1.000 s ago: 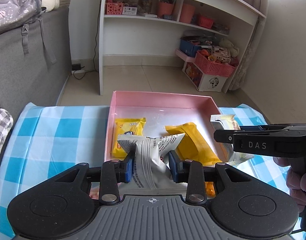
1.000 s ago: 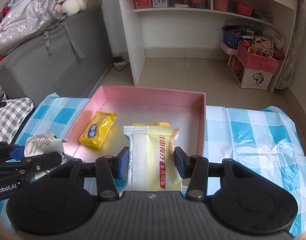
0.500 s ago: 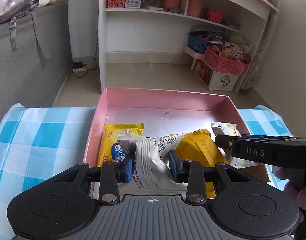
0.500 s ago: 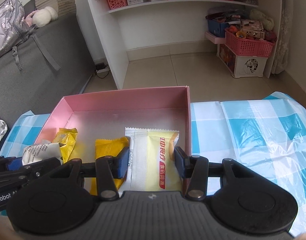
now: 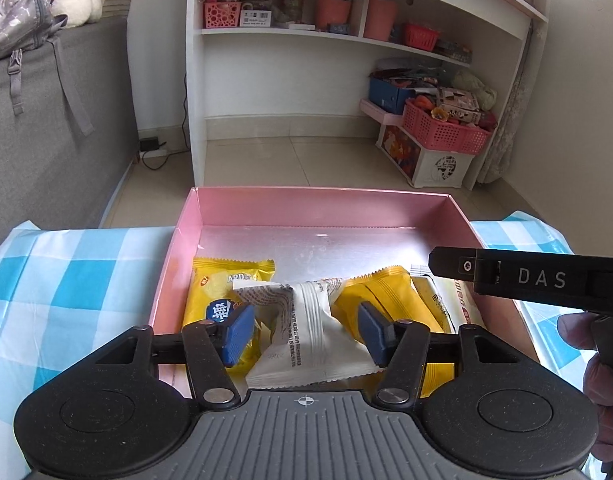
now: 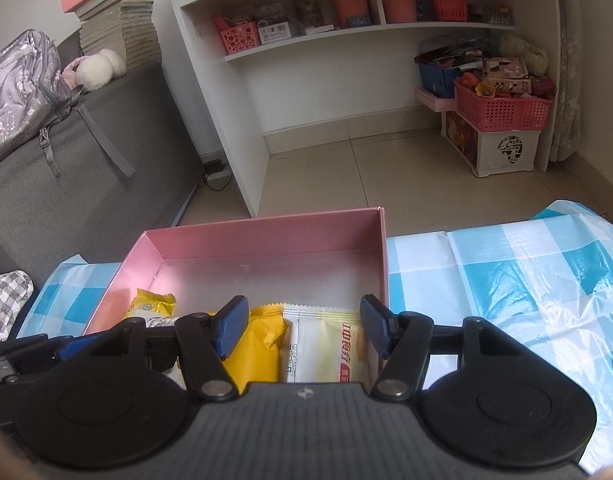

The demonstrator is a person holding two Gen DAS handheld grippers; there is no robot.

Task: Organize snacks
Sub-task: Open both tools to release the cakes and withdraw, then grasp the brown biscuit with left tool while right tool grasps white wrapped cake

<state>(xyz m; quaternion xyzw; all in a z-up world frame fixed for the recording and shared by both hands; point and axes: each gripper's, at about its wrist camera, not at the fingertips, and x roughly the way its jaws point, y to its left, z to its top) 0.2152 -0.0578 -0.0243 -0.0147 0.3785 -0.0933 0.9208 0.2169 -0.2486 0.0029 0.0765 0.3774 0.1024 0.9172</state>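
Pink box sits on the checked tablecloth. Left gripper stands wide, pads clear of the white packet lying inside by the box's near edge. Right gripper stands wide over the cream packet at the near right corner.

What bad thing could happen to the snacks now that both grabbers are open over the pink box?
The white packet lies tilted across two yellow packets, so it might slide when the left gripper pulls back. The right gripper sits close to the pink box wall and may bump it. The grippers are also near each other and could collide.
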